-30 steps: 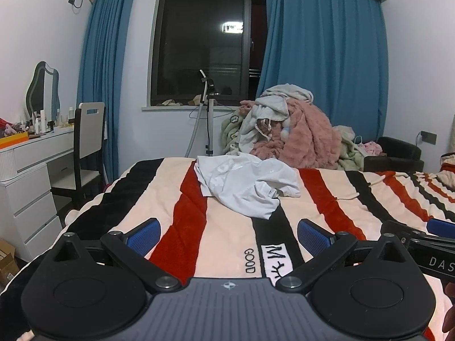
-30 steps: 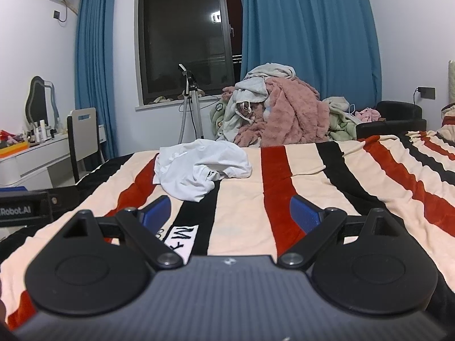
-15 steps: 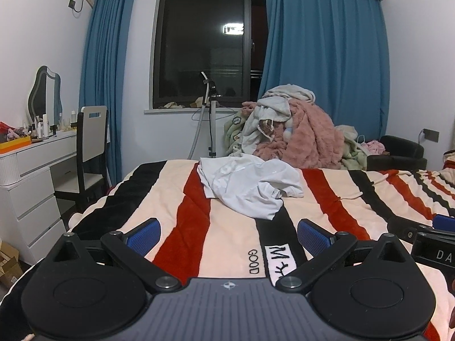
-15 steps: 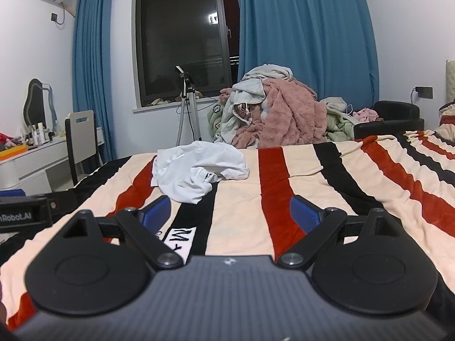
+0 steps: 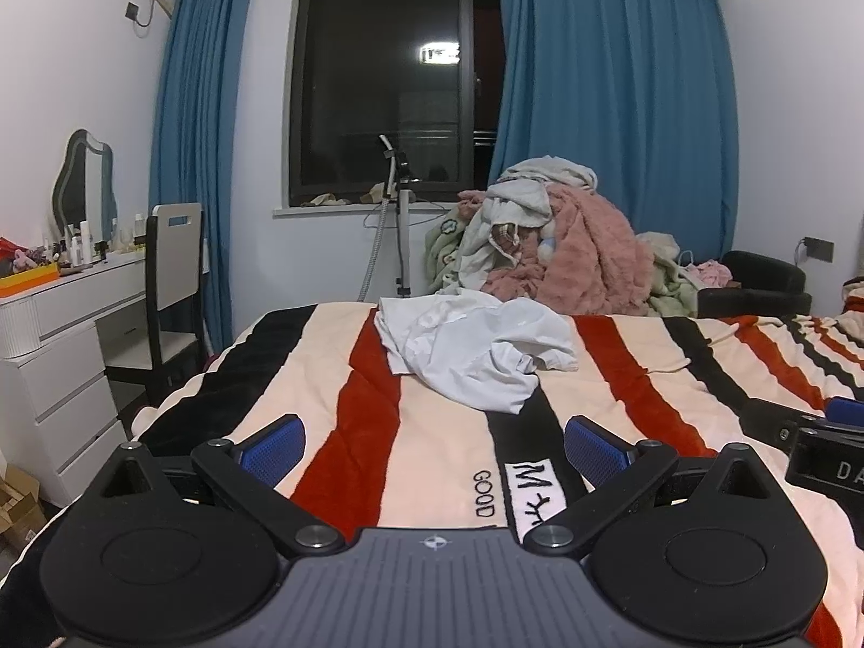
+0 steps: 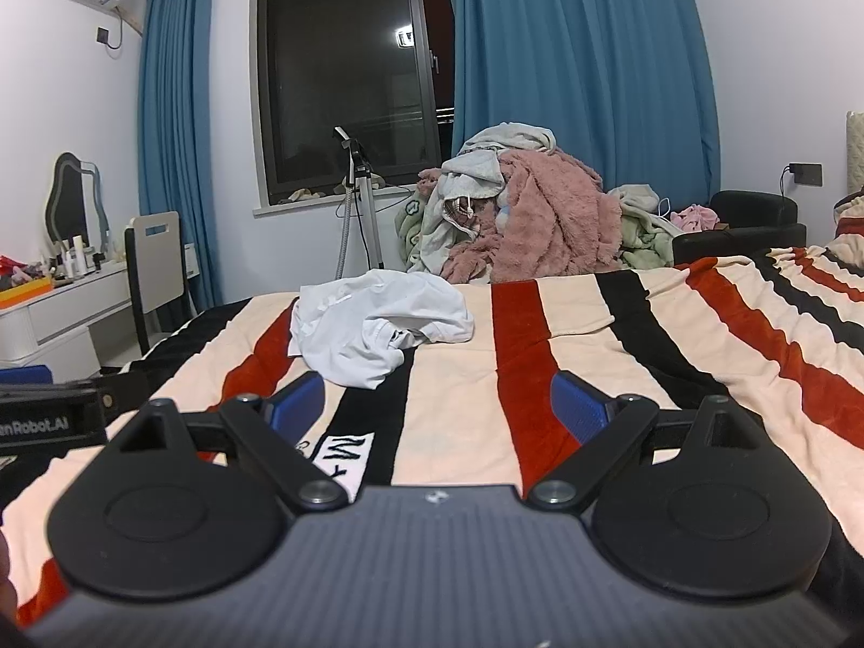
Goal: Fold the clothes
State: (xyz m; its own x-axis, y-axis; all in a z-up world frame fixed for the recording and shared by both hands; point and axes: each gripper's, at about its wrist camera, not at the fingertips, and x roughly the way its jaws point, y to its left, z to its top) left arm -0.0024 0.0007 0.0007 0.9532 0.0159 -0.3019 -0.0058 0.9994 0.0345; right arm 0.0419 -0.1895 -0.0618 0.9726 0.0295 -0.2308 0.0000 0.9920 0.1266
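Here, closest to the viewer, the left gripper (image 5: 434, 445) hovers low over a striped bed blanket (image 5: 448, 464), its blue-padded jaws spread wide with nothing between them. The right gripper (image 6: 437, 402) sits beside it at a similar height, jaws equally wide apart and empty. Beyond both sets of jaws lies a crumpled white shirt (image 5: 475, 348), resting on the blanket and well apart from either gripper. From the left jaws it lies ahead and slightly right of centre; from the right jaws the shirt (image 6: 378, 326) lies ahead and to the left. It is bunched, so no clear long axis shows, though the heap spreads more across than away. Neither gripper looks clearly nearer. Farther off, past the foot of the bed, a pile of laundry (image 5: 545, 248) is heaped under blue curtains. No containers are visible near the jaws.
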